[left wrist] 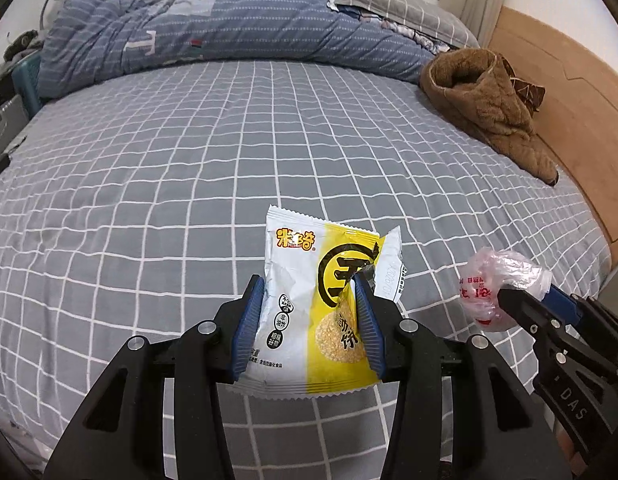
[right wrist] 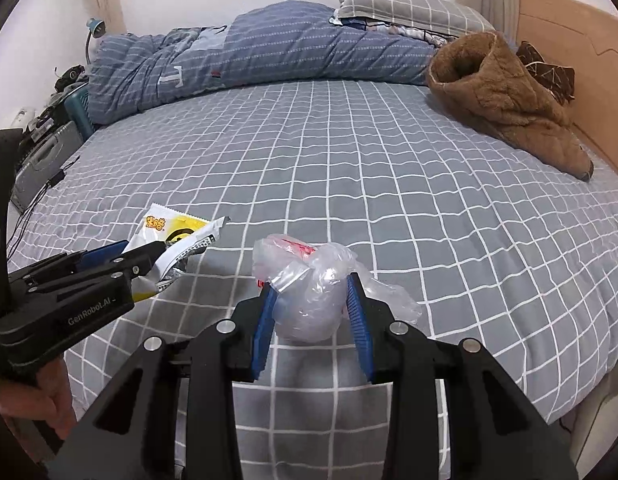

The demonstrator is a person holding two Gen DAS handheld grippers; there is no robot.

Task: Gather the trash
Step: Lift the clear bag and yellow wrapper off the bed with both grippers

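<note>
My left gripper [left wrist: 309, 284] is shut on a white and yellow snack wrapper [left wrist: 309, 320] and holds it above the grey checked bed sheet [left wrist: 189, 184]. My right gripper [right wrist: 311, 286] is shut on a crumpled clear plastic bag with red print [right wrist: 309, 280], also held above the sheet [right wrist: 389, 184]. In the left wrist view the right gripper [left wrist: 521, 292] with the bag [left wrist: 493, 288] is at the right. In the right wrist view the left gripper [right wrist: 141, 252] with the wrapper [right wrist: 177, 236] is at the left.
A rolled blue striped quilt [left wrist: 213, 36] lies along the far side of the bed, with a grey checked pillow [left wrist: 393, 0] behind it. A brown fleece garment [left wrist: 489, 108] lies at the far right by the wooden bed frame [left wrist: 569, 80]. Cluttered items [right wrist: 45, 144] stand off the left edge.
</note>
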